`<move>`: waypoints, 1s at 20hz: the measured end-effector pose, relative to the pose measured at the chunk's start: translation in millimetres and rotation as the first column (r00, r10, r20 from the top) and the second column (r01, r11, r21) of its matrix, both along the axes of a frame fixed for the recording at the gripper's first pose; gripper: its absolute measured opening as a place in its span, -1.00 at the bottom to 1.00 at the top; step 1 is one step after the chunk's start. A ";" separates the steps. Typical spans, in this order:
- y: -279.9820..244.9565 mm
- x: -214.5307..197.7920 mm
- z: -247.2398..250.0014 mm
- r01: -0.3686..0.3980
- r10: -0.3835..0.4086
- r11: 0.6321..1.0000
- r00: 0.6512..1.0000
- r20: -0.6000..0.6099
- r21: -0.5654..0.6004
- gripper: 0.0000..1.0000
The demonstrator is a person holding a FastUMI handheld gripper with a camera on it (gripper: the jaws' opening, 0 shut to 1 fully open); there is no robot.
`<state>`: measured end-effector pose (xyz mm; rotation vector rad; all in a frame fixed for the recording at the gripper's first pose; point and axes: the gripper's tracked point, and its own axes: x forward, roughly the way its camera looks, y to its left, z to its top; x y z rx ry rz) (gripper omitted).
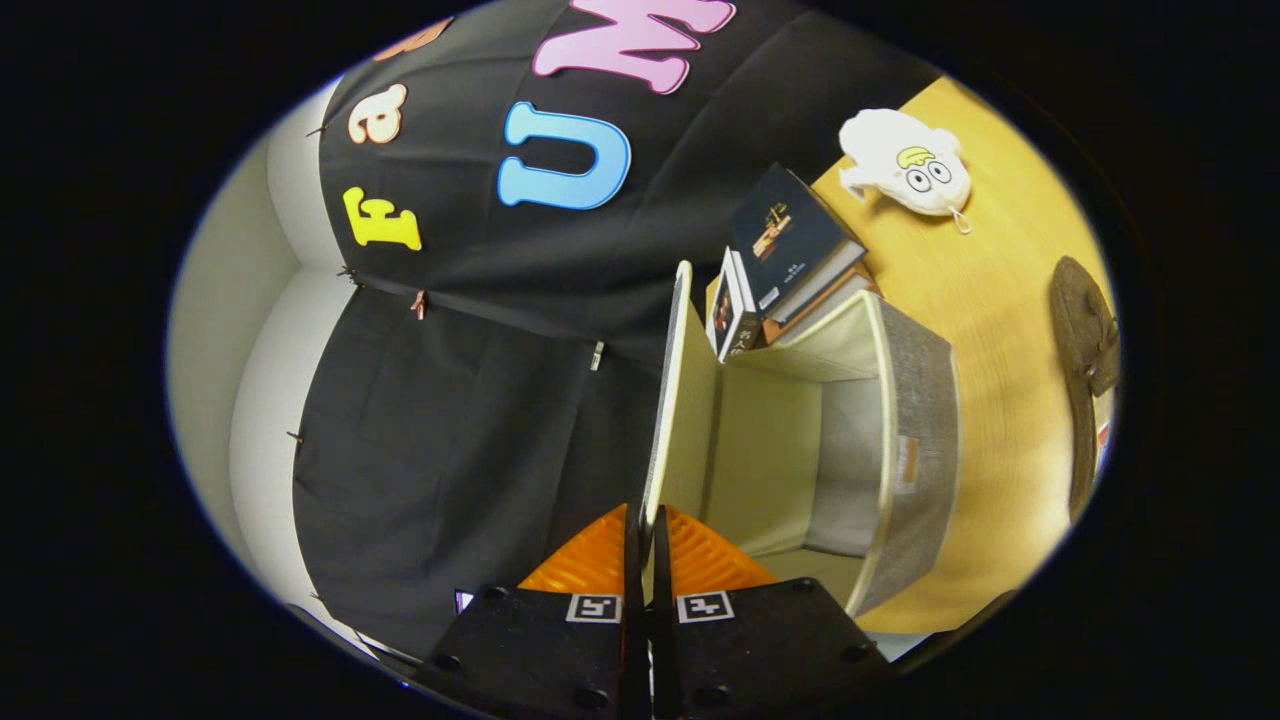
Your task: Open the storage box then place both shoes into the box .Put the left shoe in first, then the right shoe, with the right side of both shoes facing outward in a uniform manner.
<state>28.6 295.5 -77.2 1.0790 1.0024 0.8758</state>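
The grey fabric storage box (pixel 925 430) stands on the wooden table (pixel 1000 300) with its cream inside showing and nothing in it. Its lid (pixel 678 400) is swung up and seen almost edge-on, rising straight ahead of my fingers. My gripper (pixel 646 525) is shut on the lid's free edge, one finger on each face of the thin panel. A dark brown shoe (pixel 1085 360) lies on the table beyond the box, well away from my fingers.
A stack of books (pixel 790 250) rests against the box's far side. A white plush toy (pixel 905 165) lies on the table past the books. The booth's black cloth wall (pixel 450 420) hangs close behind the lid.
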 end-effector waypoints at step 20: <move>193.6 -12.2 28.7 -0.127 0.160 0.968 0.977 0.142 -0.214 -0.87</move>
